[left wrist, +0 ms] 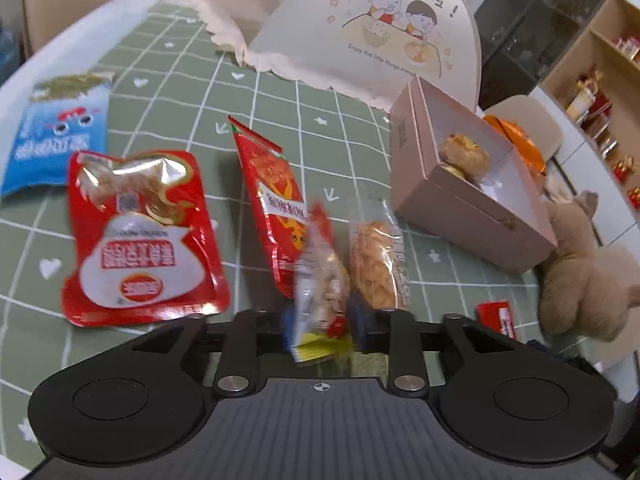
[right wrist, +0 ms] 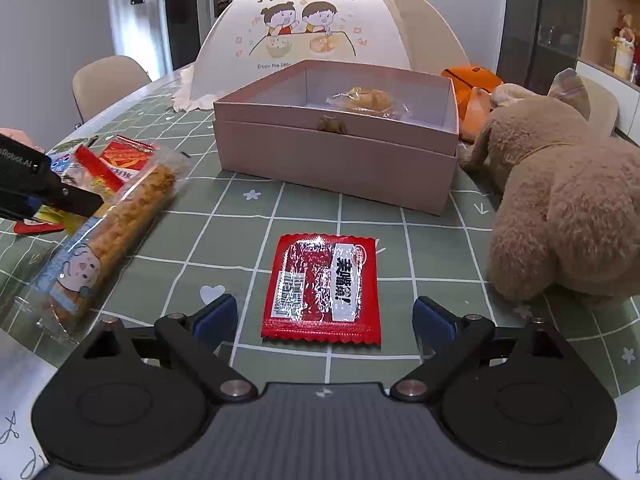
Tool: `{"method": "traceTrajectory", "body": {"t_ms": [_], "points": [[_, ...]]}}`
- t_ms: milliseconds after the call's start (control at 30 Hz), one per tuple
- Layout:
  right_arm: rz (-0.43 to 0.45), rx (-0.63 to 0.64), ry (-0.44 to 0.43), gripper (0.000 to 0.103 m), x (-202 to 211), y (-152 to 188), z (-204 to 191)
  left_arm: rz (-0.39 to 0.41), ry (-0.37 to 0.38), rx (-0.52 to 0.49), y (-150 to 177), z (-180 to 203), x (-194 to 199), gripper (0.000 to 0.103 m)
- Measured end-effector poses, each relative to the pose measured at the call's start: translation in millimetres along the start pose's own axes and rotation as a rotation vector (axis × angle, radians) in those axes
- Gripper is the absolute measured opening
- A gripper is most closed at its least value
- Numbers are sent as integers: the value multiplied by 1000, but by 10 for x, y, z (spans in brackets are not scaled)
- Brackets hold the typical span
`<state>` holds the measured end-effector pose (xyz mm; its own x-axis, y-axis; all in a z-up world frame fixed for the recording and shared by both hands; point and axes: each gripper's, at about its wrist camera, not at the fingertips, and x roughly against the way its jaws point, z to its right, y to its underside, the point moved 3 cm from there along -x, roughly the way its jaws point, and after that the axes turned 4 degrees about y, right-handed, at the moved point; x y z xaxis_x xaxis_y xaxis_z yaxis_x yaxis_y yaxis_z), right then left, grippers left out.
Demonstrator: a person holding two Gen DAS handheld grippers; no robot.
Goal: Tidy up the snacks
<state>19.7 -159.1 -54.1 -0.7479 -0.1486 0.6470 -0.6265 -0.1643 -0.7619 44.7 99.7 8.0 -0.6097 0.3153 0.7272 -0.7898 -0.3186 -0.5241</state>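
Observation:
My left gripper (left wrist: 322,326) is shut on a small clear snack packet (left wrist: 320,280) with red and yellow ends, which stands tilted up between the blue pads. The same gripper (right wrist: 52,208) shows at the left edge of the right wrist view. My right gripper (right wrist: 326,316) is open, its pads either side of a flat red snack packet (right wrist: 320,292) lying on the table, not touching it. Beyond stands an open pink box (right wrist: 336,148) with one wrapped pastry (right wrist: 368,100) inside.
On the green checked cloth lie a long twisted-pastry packet (left wrist: 378,260), a long red packet (left wrist: 272,200), a red pouch (left wrist: 140,236) and a blue packet (left wrist: 56,132). A brown plush toy (right wrist: 560,200) sits right of the box. A white food cover (right wrist: 320,28) stands behind it.

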Motion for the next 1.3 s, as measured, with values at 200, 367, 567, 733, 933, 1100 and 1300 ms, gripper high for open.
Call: {"method": "traceTrajectory", "body": {"t_ms": [200,367,567,733,933,1100,1300], "points": [[3,0,-4,96,0,5,-1,22,19,41,50,-49,237,21],[1,3,-8,98,-6,9,-3,118,27,95,-47,-118,668,21],[-9,16,-20,102,-24,3,-23,88,231,26,-129,410,633,21],[-28,39,-43,102,-22,-5,-13,-45,242,-89,111,837,60,21],[-95,65,-70,102,36,3,113,-108,154,-186,280,936,-162,21],[-128,-42,-4,102,-95,-136,265,-99,84,-198,250,828,-183,21],[-155,84,-53,99,-251,-295,75,-108,63,-160,273,689,-156,22]]}}
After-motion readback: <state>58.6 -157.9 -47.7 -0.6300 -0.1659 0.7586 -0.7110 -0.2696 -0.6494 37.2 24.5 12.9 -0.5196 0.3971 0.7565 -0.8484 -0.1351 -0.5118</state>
